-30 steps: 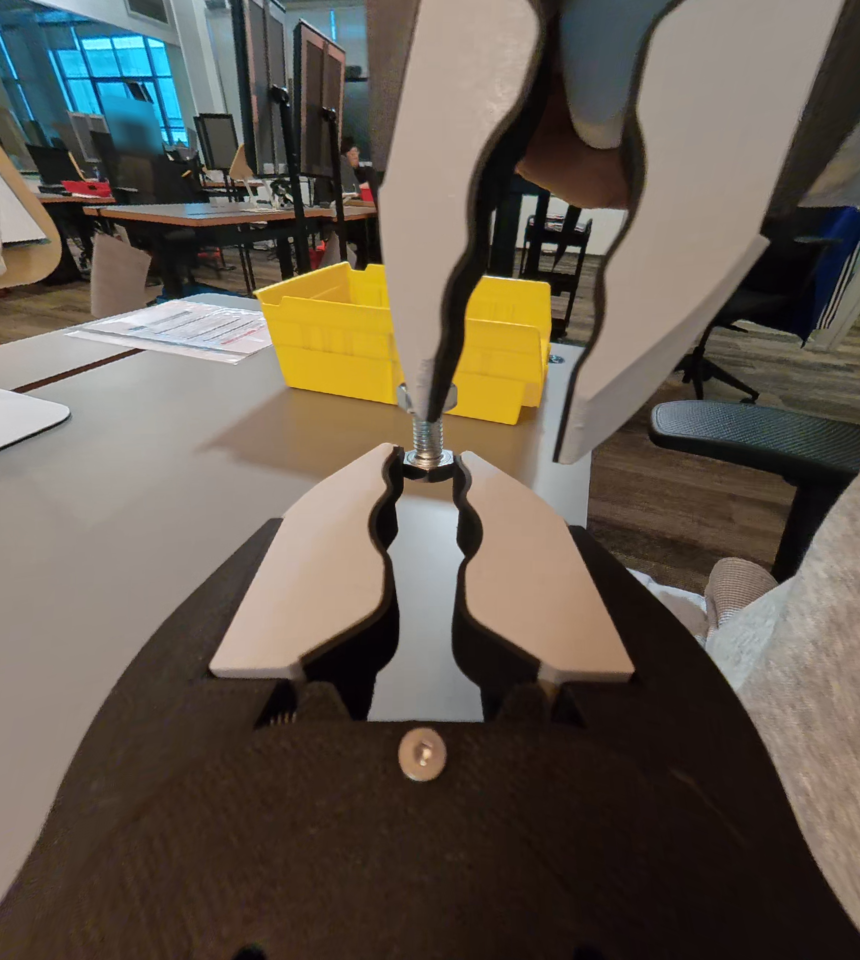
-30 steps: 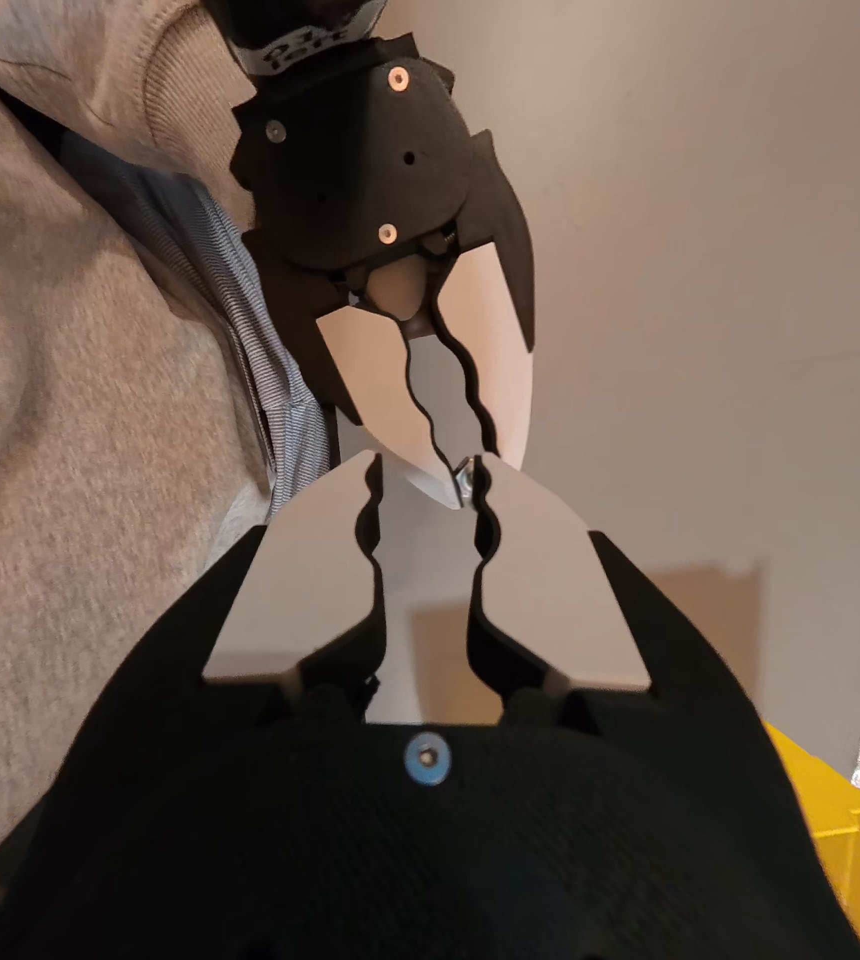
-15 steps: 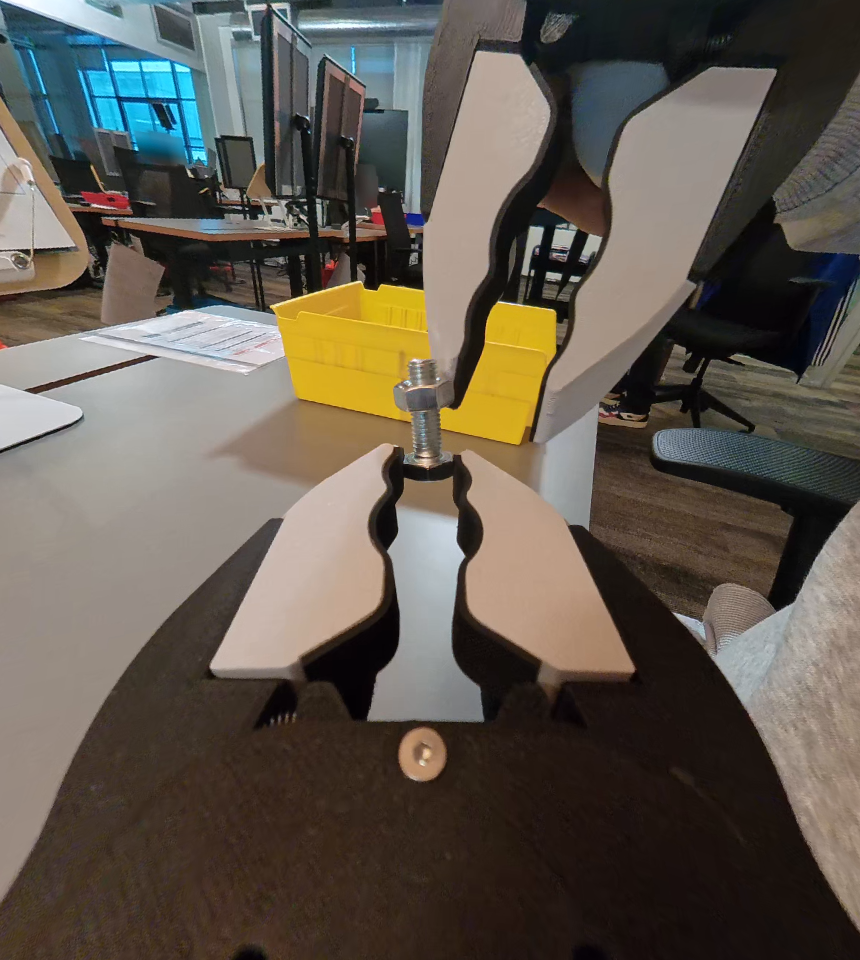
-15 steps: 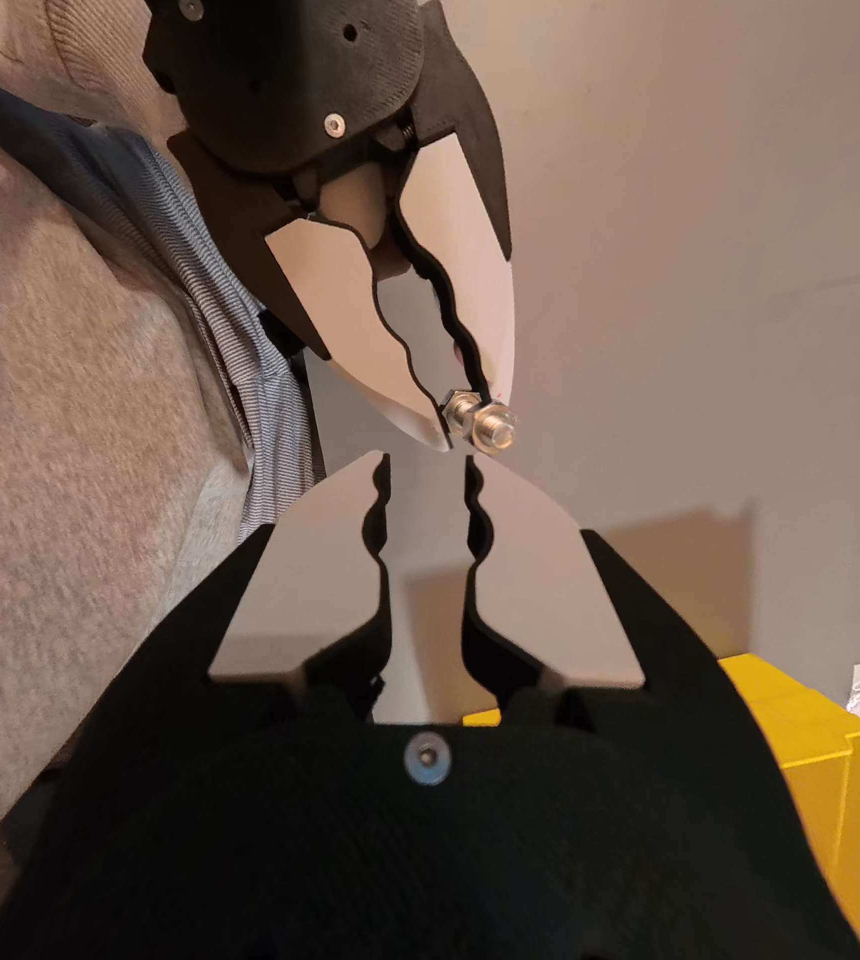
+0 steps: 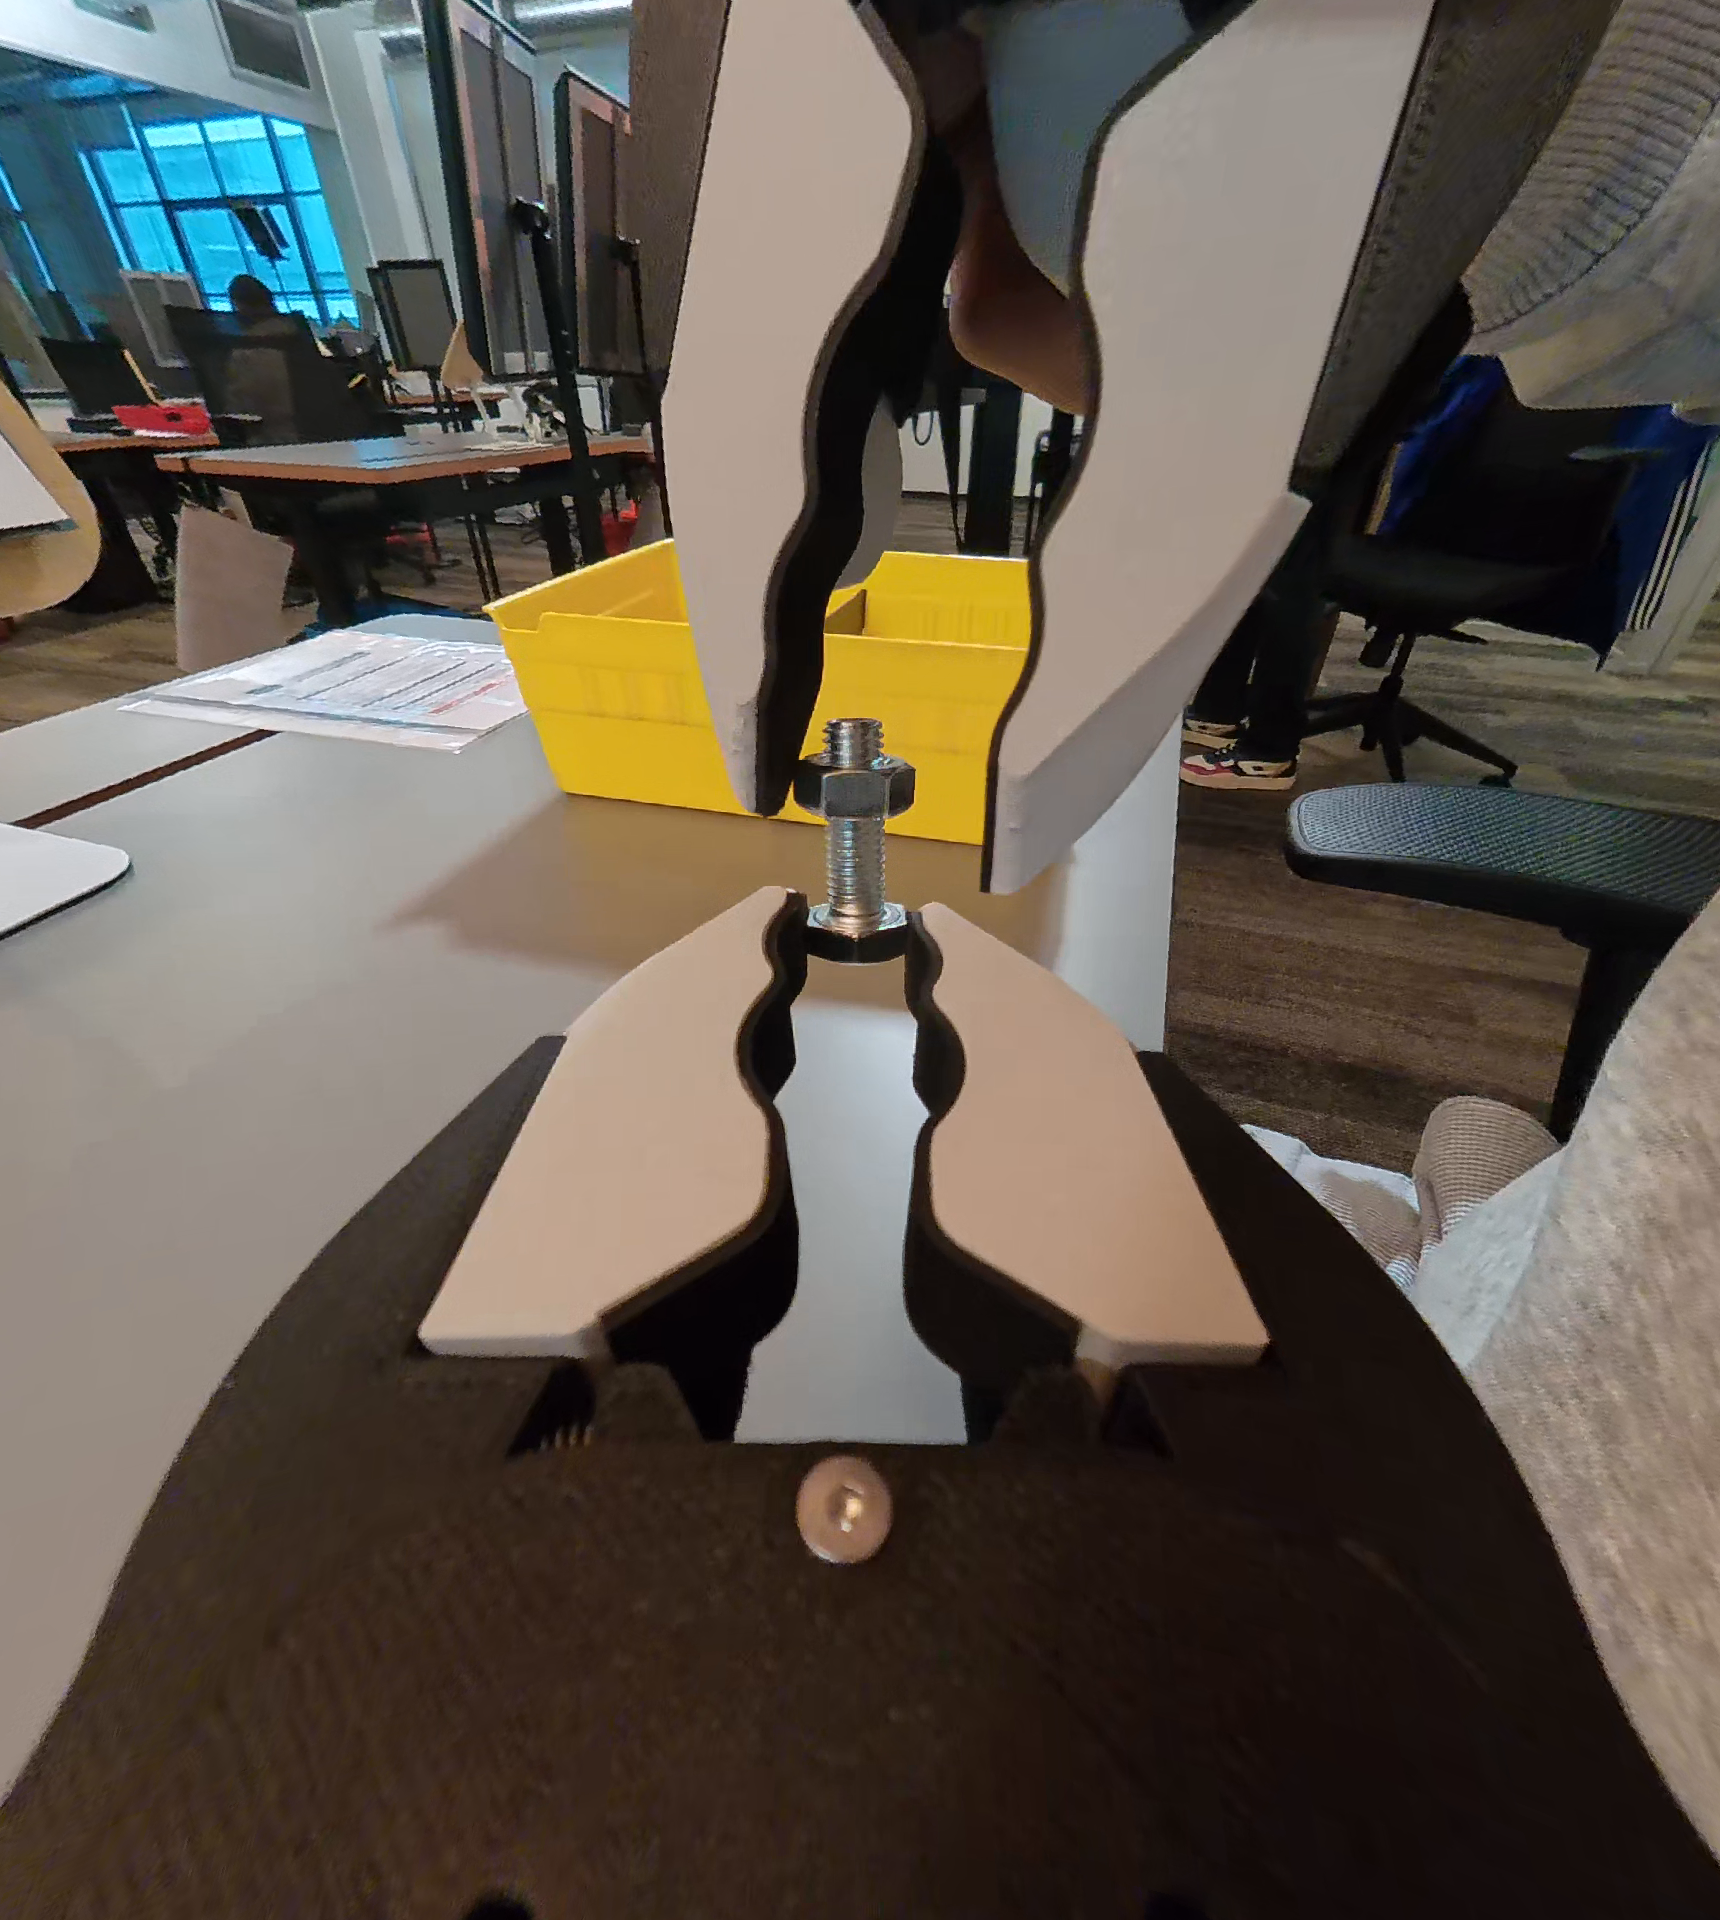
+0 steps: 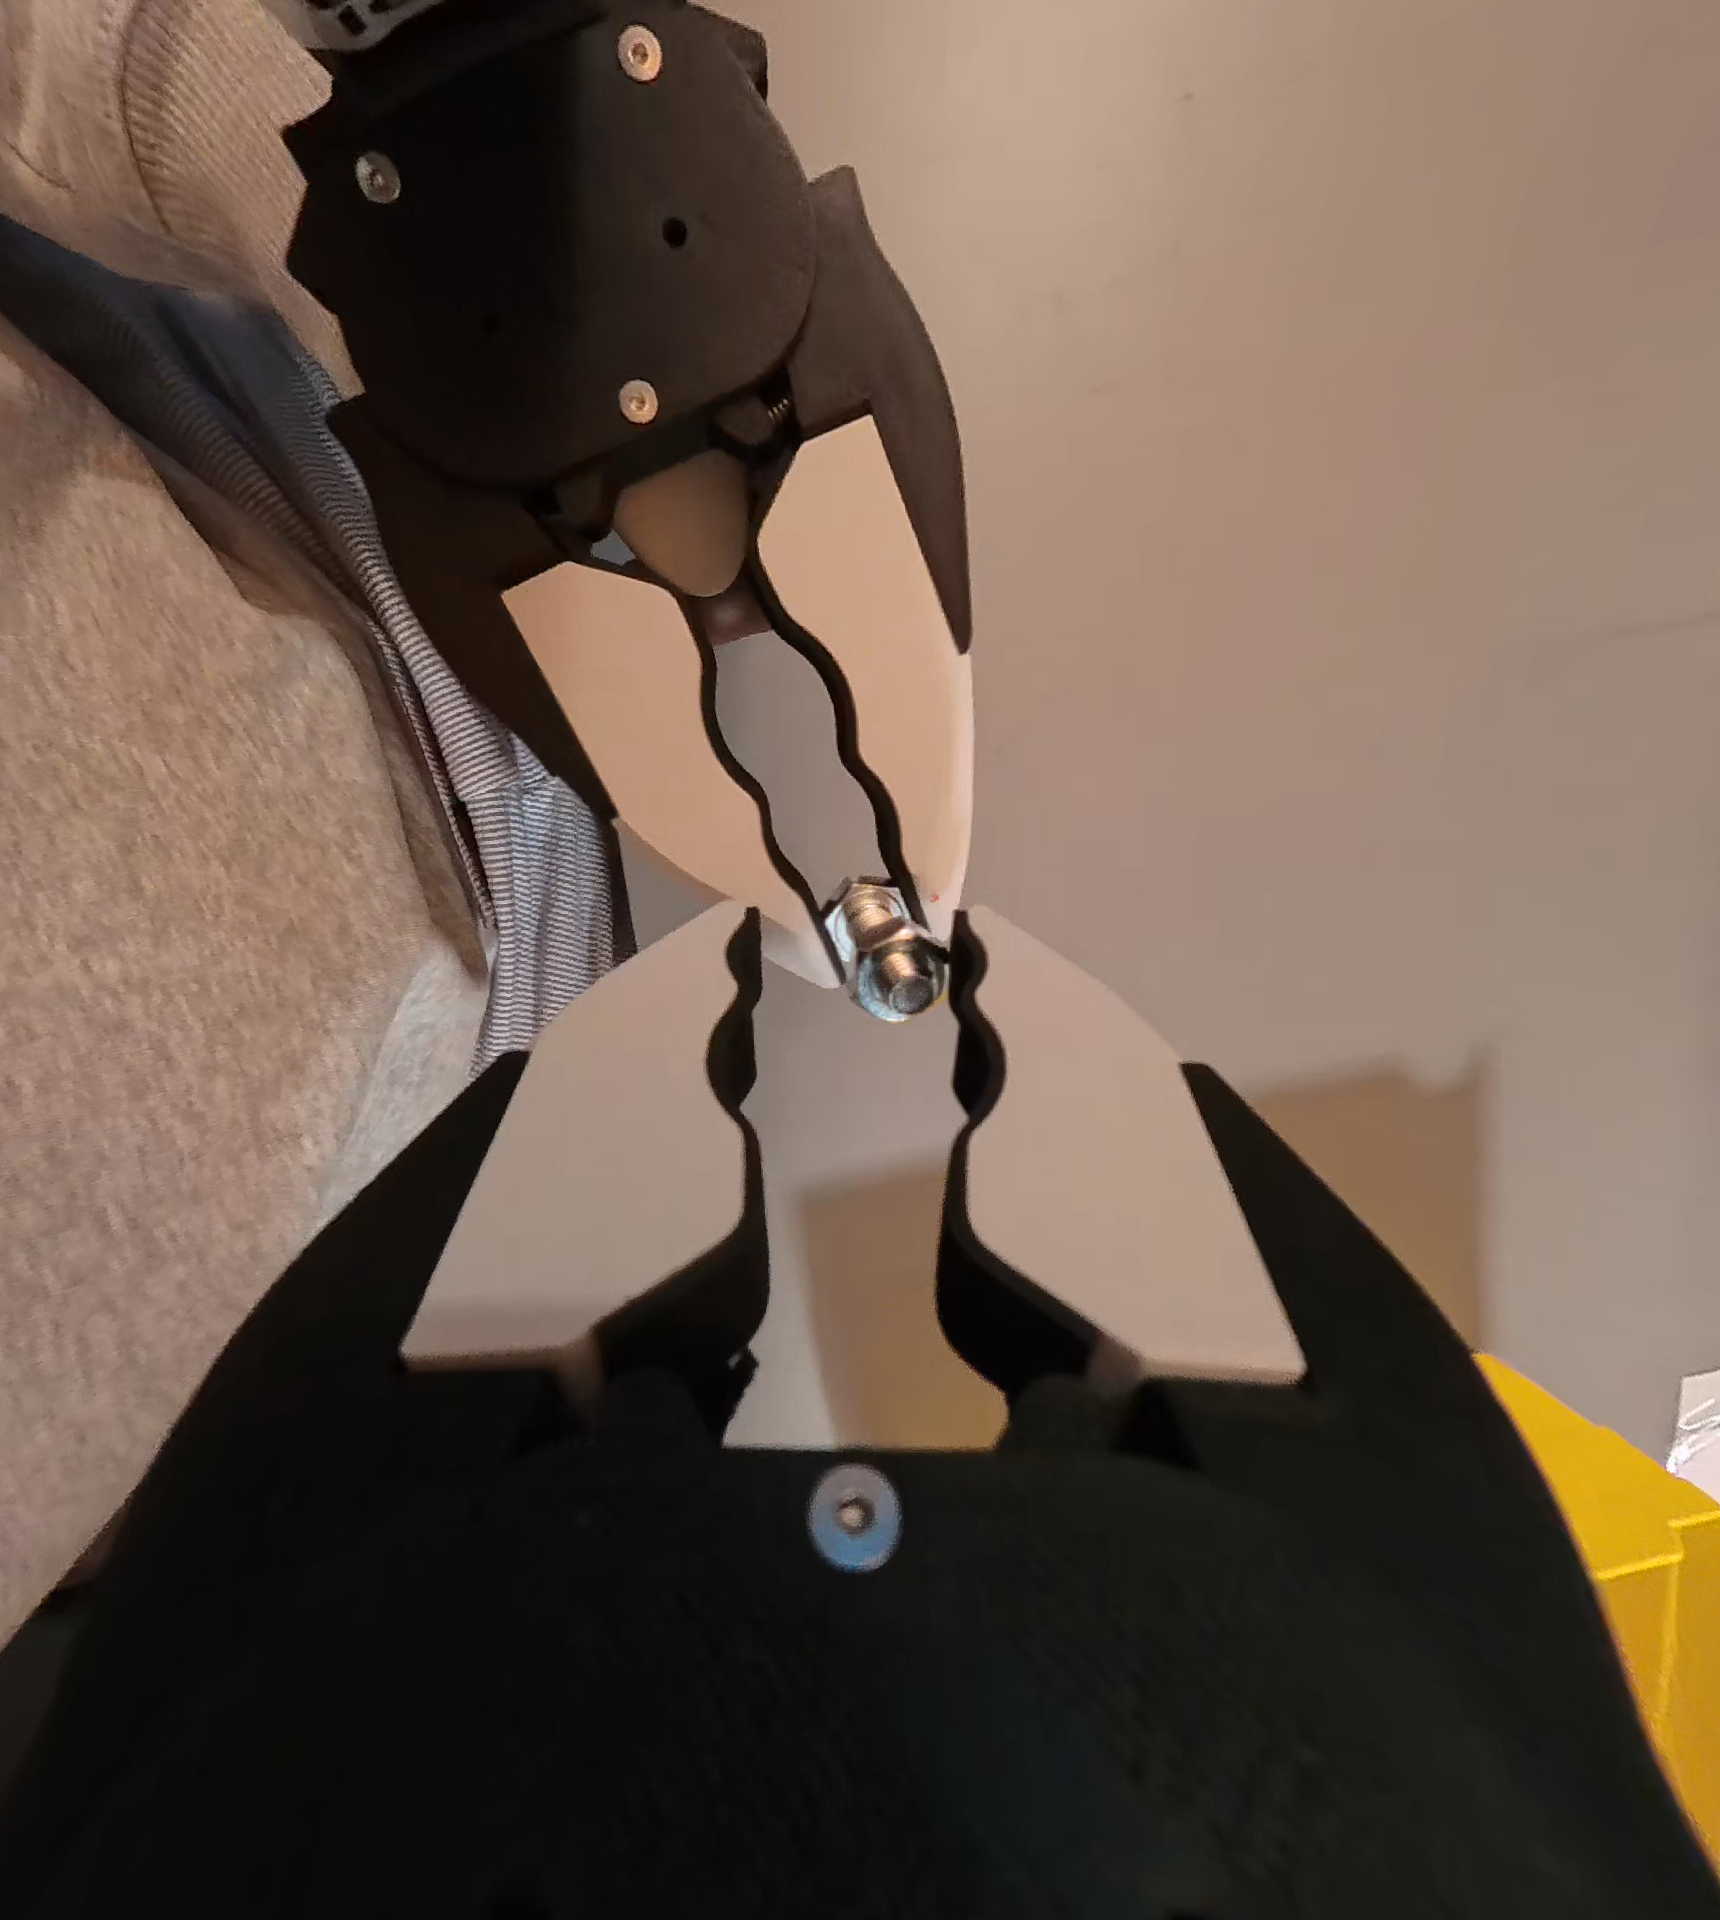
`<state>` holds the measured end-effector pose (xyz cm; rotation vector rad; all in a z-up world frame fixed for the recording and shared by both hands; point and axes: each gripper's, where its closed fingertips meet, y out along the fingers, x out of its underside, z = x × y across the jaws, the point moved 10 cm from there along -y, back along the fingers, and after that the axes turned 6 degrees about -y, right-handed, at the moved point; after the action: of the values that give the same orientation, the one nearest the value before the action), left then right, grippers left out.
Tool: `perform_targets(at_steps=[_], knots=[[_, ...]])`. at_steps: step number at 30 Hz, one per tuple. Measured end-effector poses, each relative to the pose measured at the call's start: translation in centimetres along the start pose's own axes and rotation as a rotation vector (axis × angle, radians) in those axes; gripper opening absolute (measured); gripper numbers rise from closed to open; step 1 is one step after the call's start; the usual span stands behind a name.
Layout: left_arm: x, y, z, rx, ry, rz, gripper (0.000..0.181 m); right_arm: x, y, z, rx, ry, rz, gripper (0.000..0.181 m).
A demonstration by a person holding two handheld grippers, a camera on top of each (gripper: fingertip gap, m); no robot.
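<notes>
While left tool (image 5: 854, 925) clamps upright bolt (image 5: 854, 857) by its head, right tool (image 5: 877, 800) apart around its nut (image 5: 854, 793).

above bolt (image 5: 854, 831): right gripper (image 5: 877, 821) is straddling the nut (image 5: 854, 790), blocking descent | behind: yellow bin (image 5: 627, 686) is standing near | left: grey table (image 5: 212, 1039) is lying bare | right: chair armrest (image 5: 1510, 852) is crowding the table edge

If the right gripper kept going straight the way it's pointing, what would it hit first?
Probably the nut on the bolt that the left gripper holds: the open right gripper already straddles it. Depth is unclear.
</notes>
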<state>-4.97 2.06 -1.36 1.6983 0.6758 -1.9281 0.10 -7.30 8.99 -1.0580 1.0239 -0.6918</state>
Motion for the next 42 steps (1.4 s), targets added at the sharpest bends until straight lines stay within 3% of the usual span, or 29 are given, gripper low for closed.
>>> perform_targets(at_steps=[15,25,42], knots=[[-0.2,-0.4,-1.1,-0.040,-0.091,0.039,0.019,-0.1,-0.2,-0.7,-0.013,-0.026,-0.028,0.029],[-0.5,-0.7,-0.7,-0.002,-0.071,0.094,0.019,0.9,-0.6,-0.1,0.019,0.015,-0.038,0.029],[-0.1,-0.2,0.0,0.018,-0.015,0.054,0.019,0.1,-0.5,0.0,0.021,-0.003,0.015,0.032]])
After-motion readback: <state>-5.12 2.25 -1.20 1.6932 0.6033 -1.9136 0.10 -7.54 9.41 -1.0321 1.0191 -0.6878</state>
